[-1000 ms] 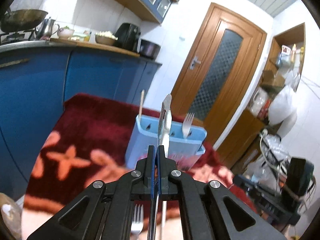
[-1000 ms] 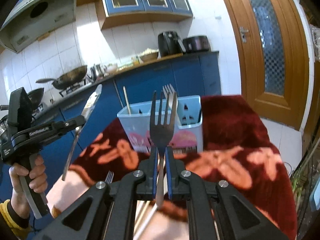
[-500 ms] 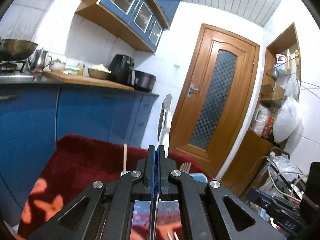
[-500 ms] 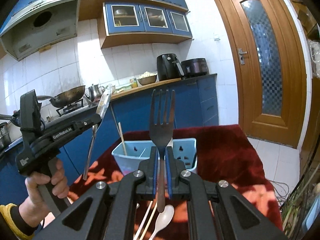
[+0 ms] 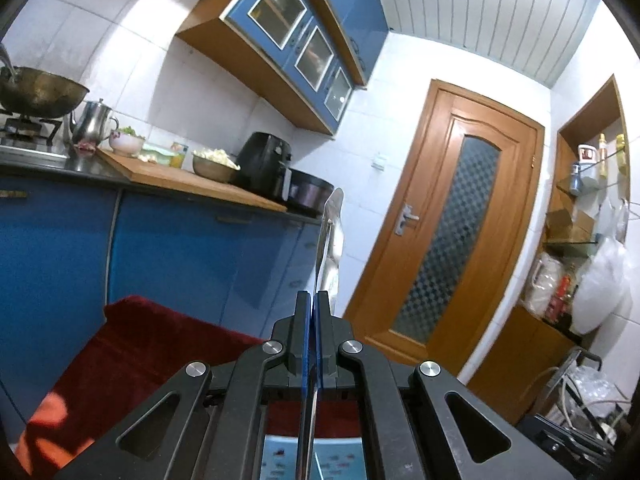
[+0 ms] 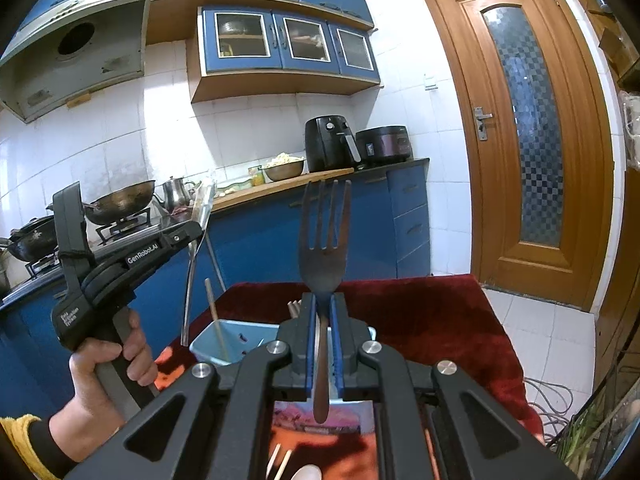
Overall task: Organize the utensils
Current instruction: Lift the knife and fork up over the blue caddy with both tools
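I have lifted both hand-held grippers above the blue caddy [image 6: 236, 336]: left [image 5: 313, 300] clamps the spoon [image 5: 332, 240], right [image 6: 325, 304] the fork [image 6: 324, 236], ready to drop in.

The fork [image 6: 323, 240] is looking like dull, dark metal, while the knife [image 5: 330, 240] is gleaming as polished steel. The utensil holder [image 6: 224, 340] is showing smooth pale-blue plastic, possibly glossy. The red cloth [image 6: 420, 312] is appearing plush and matt; the far door [image 6: 520, 120] is shining as varnished wood.
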